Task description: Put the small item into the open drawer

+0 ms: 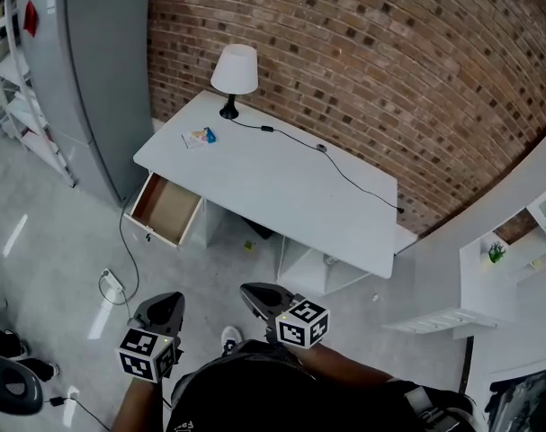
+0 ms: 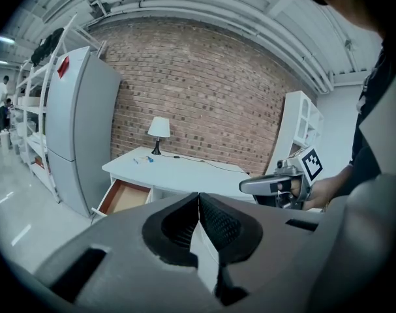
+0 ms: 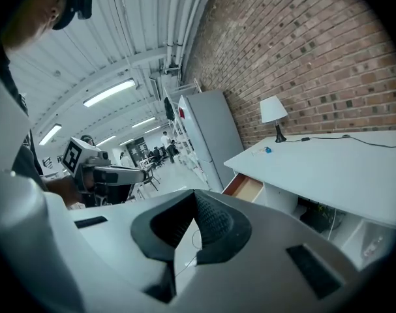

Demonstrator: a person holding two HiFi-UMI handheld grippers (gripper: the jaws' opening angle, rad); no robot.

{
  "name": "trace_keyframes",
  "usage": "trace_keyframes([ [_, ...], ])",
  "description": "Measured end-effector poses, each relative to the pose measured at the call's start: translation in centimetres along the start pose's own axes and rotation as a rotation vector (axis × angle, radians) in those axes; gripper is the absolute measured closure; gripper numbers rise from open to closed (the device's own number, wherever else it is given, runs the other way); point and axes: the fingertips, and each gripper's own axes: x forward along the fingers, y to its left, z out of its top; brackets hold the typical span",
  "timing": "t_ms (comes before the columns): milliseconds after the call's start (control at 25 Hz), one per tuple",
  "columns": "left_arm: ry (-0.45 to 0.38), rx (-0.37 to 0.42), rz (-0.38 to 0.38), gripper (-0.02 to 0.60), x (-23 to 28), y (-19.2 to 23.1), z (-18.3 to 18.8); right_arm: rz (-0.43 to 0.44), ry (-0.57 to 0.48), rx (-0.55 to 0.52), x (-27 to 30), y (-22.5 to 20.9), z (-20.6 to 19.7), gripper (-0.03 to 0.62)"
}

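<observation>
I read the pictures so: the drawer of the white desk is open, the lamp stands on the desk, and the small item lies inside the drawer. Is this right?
One part is wrong. The small item lies on top of the desk, near the lamp, not inside the drawer; the head view shows this. The rest is as you say.

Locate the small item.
In the head view, the small item lies at the left end of the desk, beside the lamp, above the open drawer.
</observation>
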Motion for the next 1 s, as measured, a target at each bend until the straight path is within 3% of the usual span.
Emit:
trace_keyframes([
  [240,-0.019,0.012,0.007,0.563,4.4,1.5,3.2,0.01,0.007,0.004,1.7,-4.3,2.3,0.589],
  [600,0.005,-0.012,0.039,0.563,8.5,2.4,4.2,0.049,0.034,-0.003,3.4,-8.5,3.9,0.589],
  [1000,0.043,-0.009,0.067,0.563,8.8,3.1,3.7,0.076,0.061,0.019,4.1,-9.1,3.2,0.589],
])
